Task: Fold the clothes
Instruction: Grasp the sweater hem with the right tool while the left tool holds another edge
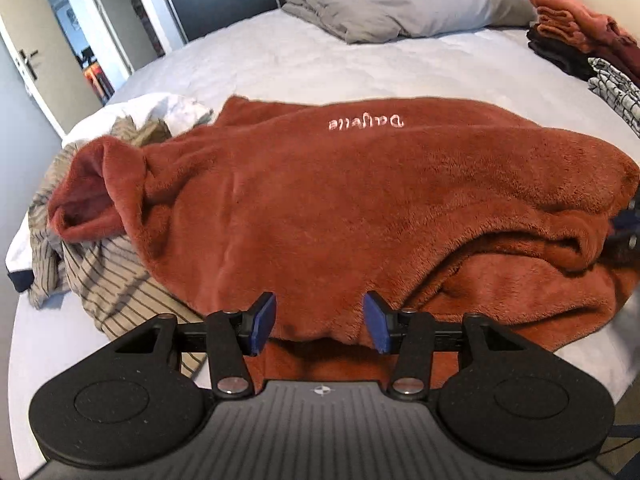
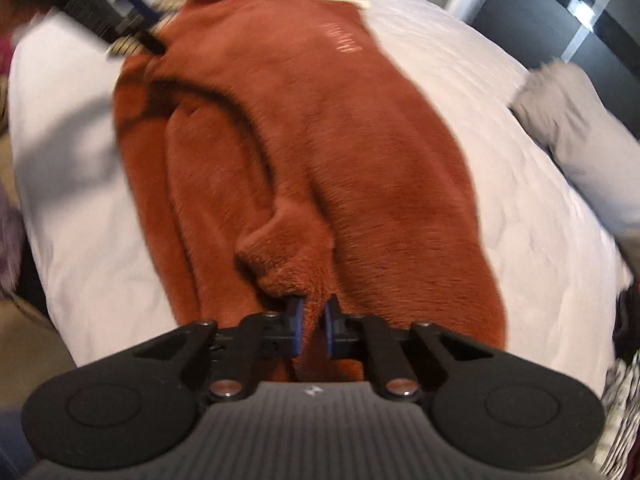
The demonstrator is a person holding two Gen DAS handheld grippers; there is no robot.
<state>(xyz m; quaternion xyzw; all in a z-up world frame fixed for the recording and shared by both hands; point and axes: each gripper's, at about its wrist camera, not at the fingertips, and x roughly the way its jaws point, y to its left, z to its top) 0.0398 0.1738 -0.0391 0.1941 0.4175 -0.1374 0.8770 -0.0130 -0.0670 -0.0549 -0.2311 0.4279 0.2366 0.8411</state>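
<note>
A rust-orange fleece sweater [image 1: 320,208] with pale embroidered lettering lies partly folded across the white bed [image 1: 280,60]. My left gripper [image 1: 320,322] is open, its blue pads either side of the sweater's near edge, not clamping it. In the right wrist view the same sweater [image 2: 320,140] stretches away from me. My right gripper [image 2: 312,326] is nearly closed on a bunched fold or cuff of the sweater [image 2: 288,268]. The right gripper shows at the right edge of the left wrist view [image 1: 628,228]; the left gripper shows blurred at the top left of the right wrist view [image 2: 120,12].
A striped beige garment [image 1: 100,280] and a white one [image 1: 168,108] lie crumpled at the left under the sweater. Grey pillows [image 1: 400,0] sit at the head of the bed. A stack of folded clothes [image 1: 580,36] is at the far right. A door [image 1: 28,60] stands at left.
</note>
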